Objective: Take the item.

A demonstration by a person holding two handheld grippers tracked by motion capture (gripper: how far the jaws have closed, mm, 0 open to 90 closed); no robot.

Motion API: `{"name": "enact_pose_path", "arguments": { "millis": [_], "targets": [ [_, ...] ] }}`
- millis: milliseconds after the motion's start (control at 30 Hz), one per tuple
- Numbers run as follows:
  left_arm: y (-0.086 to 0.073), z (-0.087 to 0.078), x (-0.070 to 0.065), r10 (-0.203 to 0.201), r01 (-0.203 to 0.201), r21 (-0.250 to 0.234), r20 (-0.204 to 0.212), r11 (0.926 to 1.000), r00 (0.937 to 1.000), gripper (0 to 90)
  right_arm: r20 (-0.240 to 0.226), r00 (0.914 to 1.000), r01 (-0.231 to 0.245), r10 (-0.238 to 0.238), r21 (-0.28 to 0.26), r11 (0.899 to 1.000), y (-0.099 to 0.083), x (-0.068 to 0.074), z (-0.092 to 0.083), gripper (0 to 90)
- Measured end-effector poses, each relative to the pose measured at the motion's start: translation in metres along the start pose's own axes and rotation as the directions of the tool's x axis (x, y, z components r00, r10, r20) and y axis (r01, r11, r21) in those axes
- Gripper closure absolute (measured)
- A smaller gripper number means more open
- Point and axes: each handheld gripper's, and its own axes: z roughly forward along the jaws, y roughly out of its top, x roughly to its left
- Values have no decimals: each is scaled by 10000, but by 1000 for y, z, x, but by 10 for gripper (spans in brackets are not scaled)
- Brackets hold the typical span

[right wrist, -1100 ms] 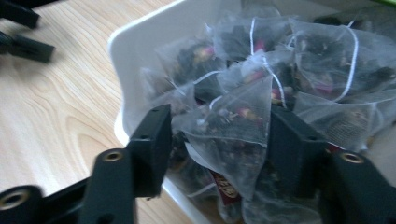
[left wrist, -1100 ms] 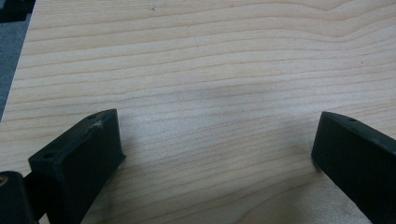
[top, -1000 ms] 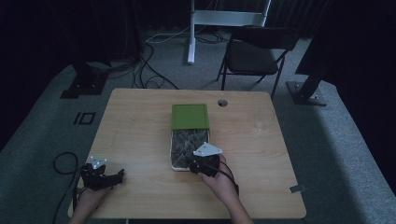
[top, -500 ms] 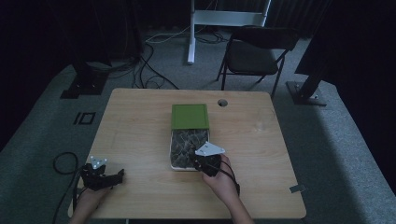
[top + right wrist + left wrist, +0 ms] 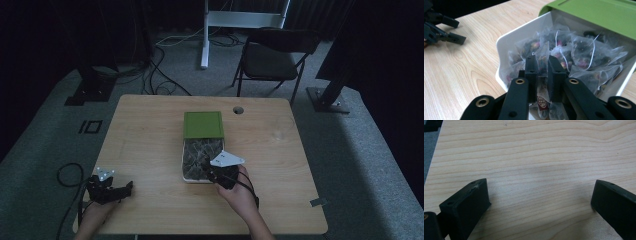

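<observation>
Right gripper (image 5: 542, 75) jaws clamped on one tea bag (image 5: 543, 62) inside white box (image 5: 506, 47), near its front end. We judge grab done, lift-out left. Left gripper (image 5: 539, 202) jaws apart, idle on table (image 5: 536, 150), well left of box.

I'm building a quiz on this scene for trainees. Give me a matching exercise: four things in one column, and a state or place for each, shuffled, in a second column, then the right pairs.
Things:
1. left gripper
2. right gripper
3. green lid
4. white box

States or places:
A. slid back, covering the far end of the box
B. jaws closed on a tea bag
C. jaws wide apart over bare table
D. holds a heap of clear tea bags

Pairs: 1-C, 2-B, 3-A, 4-D
</observation>
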Motion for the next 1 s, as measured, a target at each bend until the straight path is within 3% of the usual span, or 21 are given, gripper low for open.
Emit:
{"name": "enact_pose_path", "arguments": {
  "millis": [433, 800, 1000],
  "targets": [
    [0, 0, 0, -1, 1, 3, 3, 10000, 10000, 23, -415, 9985, -372, 353, -469, 9982, 8, -4, -10, 809],
    [0, 0, 0, -11, 11, -5, 6, 10000, 10000, 23, -224, 9990, -394, 377, -830, 9958, 13, -11, -18, 809],
    [0, 0, 0, -16, 16, 2, 5, 10000, 10000, 23, -13, 9980, -627, 629, -1147, 9914, 17, -22, -28, 810]
  ]
}}
